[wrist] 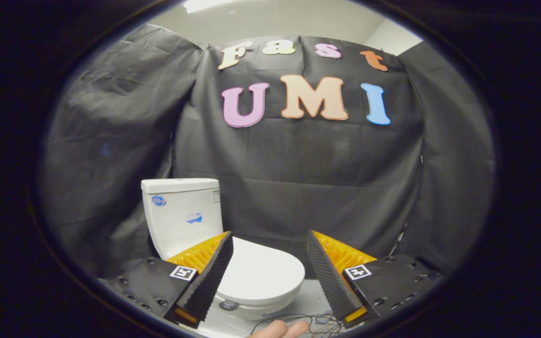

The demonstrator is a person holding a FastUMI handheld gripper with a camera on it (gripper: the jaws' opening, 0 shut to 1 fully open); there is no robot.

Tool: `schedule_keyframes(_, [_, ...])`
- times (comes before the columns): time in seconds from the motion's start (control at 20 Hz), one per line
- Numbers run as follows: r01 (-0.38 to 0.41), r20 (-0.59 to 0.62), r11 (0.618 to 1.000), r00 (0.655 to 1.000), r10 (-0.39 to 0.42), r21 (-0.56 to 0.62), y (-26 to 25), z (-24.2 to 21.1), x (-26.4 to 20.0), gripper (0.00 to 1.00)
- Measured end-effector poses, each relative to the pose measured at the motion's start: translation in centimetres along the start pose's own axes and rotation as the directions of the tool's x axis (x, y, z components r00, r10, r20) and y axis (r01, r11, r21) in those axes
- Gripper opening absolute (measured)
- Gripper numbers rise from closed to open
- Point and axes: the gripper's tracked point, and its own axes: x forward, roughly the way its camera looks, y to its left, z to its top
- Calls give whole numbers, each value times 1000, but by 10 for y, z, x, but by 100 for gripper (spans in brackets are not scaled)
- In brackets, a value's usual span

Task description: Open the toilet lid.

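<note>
Tongs point(268, 244) are spread wide with nothing between them – the toilet lid point(256, 274) lies flat and closed just ahead, closer to the left finger point(209, 277), its long axis running from the tank point(181, 216) toward the tongs, front edge nearest

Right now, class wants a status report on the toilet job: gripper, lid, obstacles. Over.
Gripper open, holding nothing. Toilet lid down, closed, between and just beyond the fingers, untouched. Hand and loose wires on the floor below the bowl.
</note>
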Motion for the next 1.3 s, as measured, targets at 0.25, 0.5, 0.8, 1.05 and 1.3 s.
schedule_keyframes(0.25, [-39, -84, 996, 995, 45, 78, 41, -50, 28, 99])
schedule_keyframes(0.5, [-46, -85, 979, 994, 64, 201, 86, -96, 22, 98])
schedule_keyframes(0.8, [35, -130, 896, 991, 26, 444, 113, -172, 5, 99])
schedule_keyframes(1.05, [111, -124, 735, 992, -37, 669, 98, -207, 4, 99])
schedule_keyframes(1.3, [217, -161, 576, 976, -147, 788, 63, -237, 2, 99])
